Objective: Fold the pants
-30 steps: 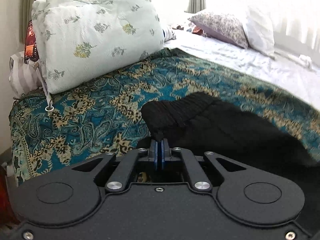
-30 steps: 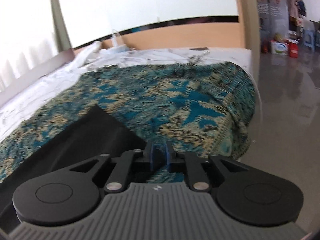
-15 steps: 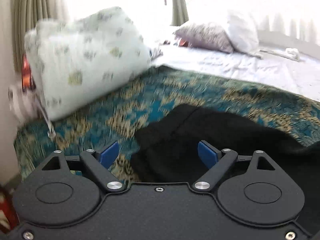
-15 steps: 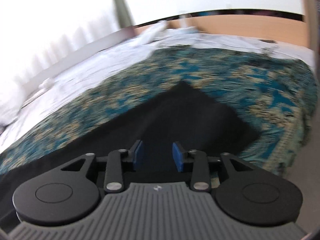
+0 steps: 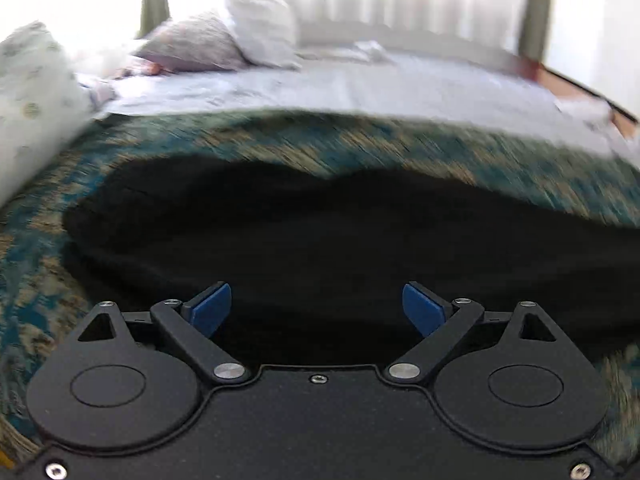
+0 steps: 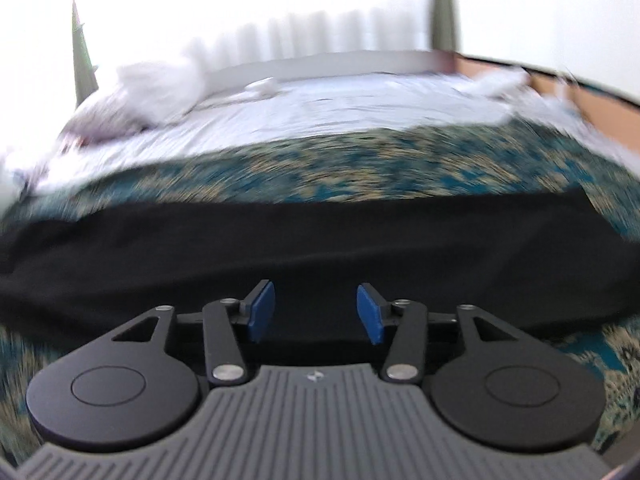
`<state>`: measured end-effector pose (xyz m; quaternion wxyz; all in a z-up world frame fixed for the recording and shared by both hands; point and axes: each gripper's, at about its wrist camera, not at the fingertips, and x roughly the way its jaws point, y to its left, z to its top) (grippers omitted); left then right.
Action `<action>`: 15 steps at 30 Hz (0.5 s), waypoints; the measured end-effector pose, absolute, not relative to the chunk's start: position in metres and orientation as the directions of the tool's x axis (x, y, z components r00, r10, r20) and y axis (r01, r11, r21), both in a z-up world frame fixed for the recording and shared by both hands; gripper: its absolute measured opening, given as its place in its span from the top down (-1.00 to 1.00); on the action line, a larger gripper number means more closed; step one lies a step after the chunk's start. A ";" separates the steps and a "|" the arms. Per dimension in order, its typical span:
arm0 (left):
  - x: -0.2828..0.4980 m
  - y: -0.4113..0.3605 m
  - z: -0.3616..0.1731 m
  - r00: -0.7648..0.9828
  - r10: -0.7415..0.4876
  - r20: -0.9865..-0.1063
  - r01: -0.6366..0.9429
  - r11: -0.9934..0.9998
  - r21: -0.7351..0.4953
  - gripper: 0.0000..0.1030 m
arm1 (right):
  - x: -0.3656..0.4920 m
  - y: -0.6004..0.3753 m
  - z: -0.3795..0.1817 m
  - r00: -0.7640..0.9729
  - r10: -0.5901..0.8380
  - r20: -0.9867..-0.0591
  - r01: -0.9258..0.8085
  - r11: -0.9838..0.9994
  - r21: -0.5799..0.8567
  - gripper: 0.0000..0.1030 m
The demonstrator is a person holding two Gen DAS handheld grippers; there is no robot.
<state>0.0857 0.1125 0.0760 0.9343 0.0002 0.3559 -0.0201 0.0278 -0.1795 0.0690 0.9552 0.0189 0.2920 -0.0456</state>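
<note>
The black pants (image 5: 320, 232) lie flat and stretched sideways on the teal patterned bedspread (image 5: 360, 148). My left gripper (image 5: 318, 310) is open wide and empty just above the near edge of the pants, toward their left end. In the right wrist view the pants (image 6: 320, 248) run as a long black band across the bedspread (image 6: 360, 168). My right gripper (image 6: 316, 312) is open and empty over the near edge of the pants. Both views are blurred by motion.
A big floral pillow (image 5: 28, 112) sits at the left end of the bed. Smaller pillows (image 5: 224, 40) lie at the far side on the white sheet (image 5: 360, 84). A wooden bed frame (image 6: 560, 84) shows at the far right.
Both grippers were shut on the pants one second ago and have let go and opened. Both have swung round to face across the bed, and the pants now lie flat.
</note>
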 end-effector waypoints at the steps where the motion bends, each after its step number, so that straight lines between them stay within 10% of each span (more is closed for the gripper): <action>1: 0.084 0.106 0.071 0.732 -0.060 -0.679 0.059 0.998 -0.025 -0.80 | 0.029 -0.169 0.066 0.823 -0.073 -0.563 0.074 0.997 -0.021 -0.29; 6: 0.079 0.087 0.047 0.671 -0.157 -0.725 0.094 0.988 -0.127 -0.75 | 0.028 -0.123 0.052 0.823 -0.089 -0.562 -0.015 0.984 -0.177 -0.30; 15: 0.077 0.058 0.035 0.717 -0.060 -0.695 0.150 0.986 0.070 -0.74 | 0.031 -0.088 0.034 0.805 -0.123 -0.581 -0.092 0.941 -0.327 -0.33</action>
